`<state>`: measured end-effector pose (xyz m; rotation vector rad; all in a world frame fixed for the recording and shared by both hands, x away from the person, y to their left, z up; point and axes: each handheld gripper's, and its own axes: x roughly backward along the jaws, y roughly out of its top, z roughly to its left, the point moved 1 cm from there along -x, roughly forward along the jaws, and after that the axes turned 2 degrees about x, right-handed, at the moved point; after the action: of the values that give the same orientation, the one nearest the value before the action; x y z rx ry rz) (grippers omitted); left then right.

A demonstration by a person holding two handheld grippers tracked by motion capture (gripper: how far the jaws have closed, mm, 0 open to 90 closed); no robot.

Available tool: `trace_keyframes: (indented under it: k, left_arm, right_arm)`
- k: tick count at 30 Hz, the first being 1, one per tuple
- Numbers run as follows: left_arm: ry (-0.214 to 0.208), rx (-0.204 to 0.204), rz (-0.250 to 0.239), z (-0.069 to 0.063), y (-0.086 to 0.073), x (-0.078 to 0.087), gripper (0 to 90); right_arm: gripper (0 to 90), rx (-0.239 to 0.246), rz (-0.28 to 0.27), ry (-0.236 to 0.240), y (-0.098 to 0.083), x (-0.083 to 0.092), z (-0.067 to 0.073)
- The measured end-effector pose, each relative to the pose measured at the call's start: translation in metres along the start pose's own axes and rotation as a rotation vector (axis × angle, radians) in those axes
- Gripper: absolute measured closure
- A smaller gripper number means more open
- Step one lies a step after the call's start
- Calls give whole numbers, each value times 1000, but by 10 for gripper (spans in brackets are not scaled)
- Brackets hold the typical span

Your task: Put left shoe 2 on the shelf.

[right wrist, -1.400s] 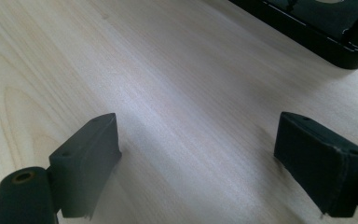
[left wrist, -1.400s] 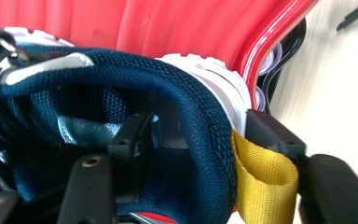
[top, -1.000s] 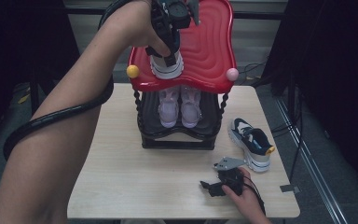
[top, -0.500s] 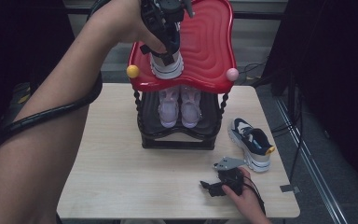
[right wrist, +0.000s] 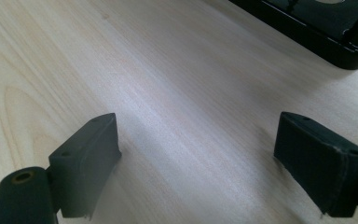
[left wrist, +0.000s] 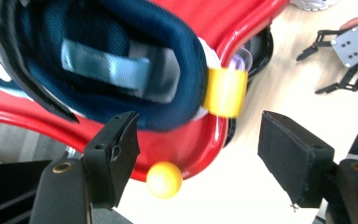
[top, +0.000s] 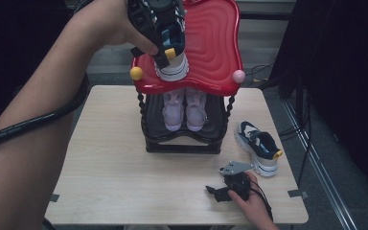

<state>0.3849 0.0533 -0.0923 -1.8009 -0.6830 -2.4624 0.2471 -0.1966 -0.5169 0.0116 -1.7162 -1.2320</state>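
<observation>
Shoe rack job here: a navy mesh sneaker with a white sole and a yellow heel tab [top: 171, 57] sits on the glossy red wavy top shelf [top: 215, 43] of the little rack, toward its left near corner, heel facing us. The left gripper [top: 159, 33] hangs right over it, and in the left gripper view the jaws stand spread wide with the sneaker's padded collar [left wrist: 121, 70] just beyond them, nothing pressed between the pads, so I'd say the shoe rests on the shelf on its own and isn't being pinched. The yellow ball knob [left wrist: 164, 179] on the shelf corner shows between the jaws, lower down. Heel out makes sense, it lines up with the pair of pale pink sneakers [top: 184, 108] parked side by side on the black lower shelf [top: 182, 141], which also face heel-first toward the near side. The matching second navy sneaker [top: 258, 147] lies on the light wooden table [top: 105, 167], right of the rack and well apart from its mate, so my guess is that one goes up next beside the first, where there's bare red shelf to the right. The right gripper [top: 225, 188] rests low on the table near the front edge, just left of that second sneaker, jaws apart over bare wood in the right gripper view [right wrist: 193, 154], holding nothing, probably just parked until it's needed.
</observation>
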Motion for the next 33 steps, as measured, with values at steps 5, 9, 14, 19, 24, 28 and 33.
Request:
trace_keyframes:
  k: [5, 9, 14, 19, 24, 28, 33]
  left_arm:
    - [-26, 20, -4, 1, -10, 0, 286]
    - [-31, 35, -7, 1, -17, -1, 285]
    - [-40, 40, -1, 0, -26, -3, 284]
    - [-50, 61, 1, 0, -35, -5, 284]
    - [-59, 81, 2, 0, -47, -6, 286]
    - [-69, 83, 10, 1, -56, -7, 286]
    - [-78, 109, 32, 0, -67, -10, 292]
  right_arm:
    - [131, 0, 0, 0, 0, 0, 0]
    - [131, 0, 0, 0, 0, 0, 0]
    - [131, 0, -2, 1, 0, 0, 0]
    - [131, -1, 0, -1, 0, 0, 0]
    - [131, 0, -2, 2, 0, 0, 0]
    - [131, -1, -2, 2, 0, 0, 0]
    - [131, -1, -2, 1, 0, 0, 0]
